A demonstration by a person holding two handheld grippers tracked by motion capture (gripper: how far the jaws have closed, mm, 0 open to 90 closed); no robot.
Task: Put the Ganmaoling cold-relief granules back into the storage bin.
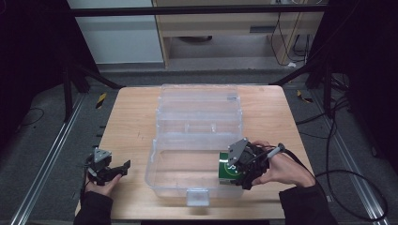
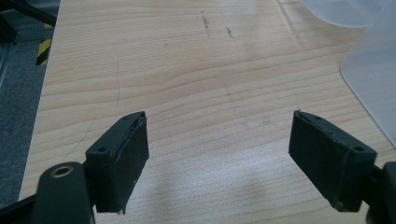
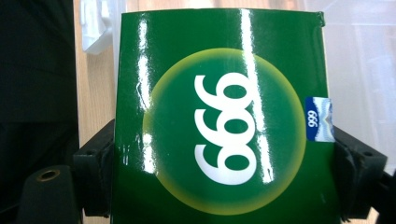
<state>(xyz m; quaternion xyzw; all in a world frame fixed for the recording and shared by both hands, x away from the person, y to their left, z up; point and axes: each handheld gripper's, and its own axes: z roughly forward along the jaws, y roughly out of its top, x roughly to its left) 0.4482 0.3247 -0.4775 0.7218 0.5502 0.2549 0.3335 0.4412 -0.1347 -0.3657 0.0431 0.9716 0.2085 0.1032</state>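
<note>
Bare desk [image 1: 131, 117] runs along the left side, and the left claw [image 1: 114, 170] sits on it with its jaws wide apart over plain wood [image 2: 205, 93], well apart from the clear plastic bin [image 1: 197, 140]. That bin and its raised lid [image 1: 199, 96] block the middle of the desk. The bin's near right corner is taken up by the green box [image 1: 228, 168] clamped in the right claw [image 1: 239, 171]. A narrow bare strip lies right of the bin.
</note>
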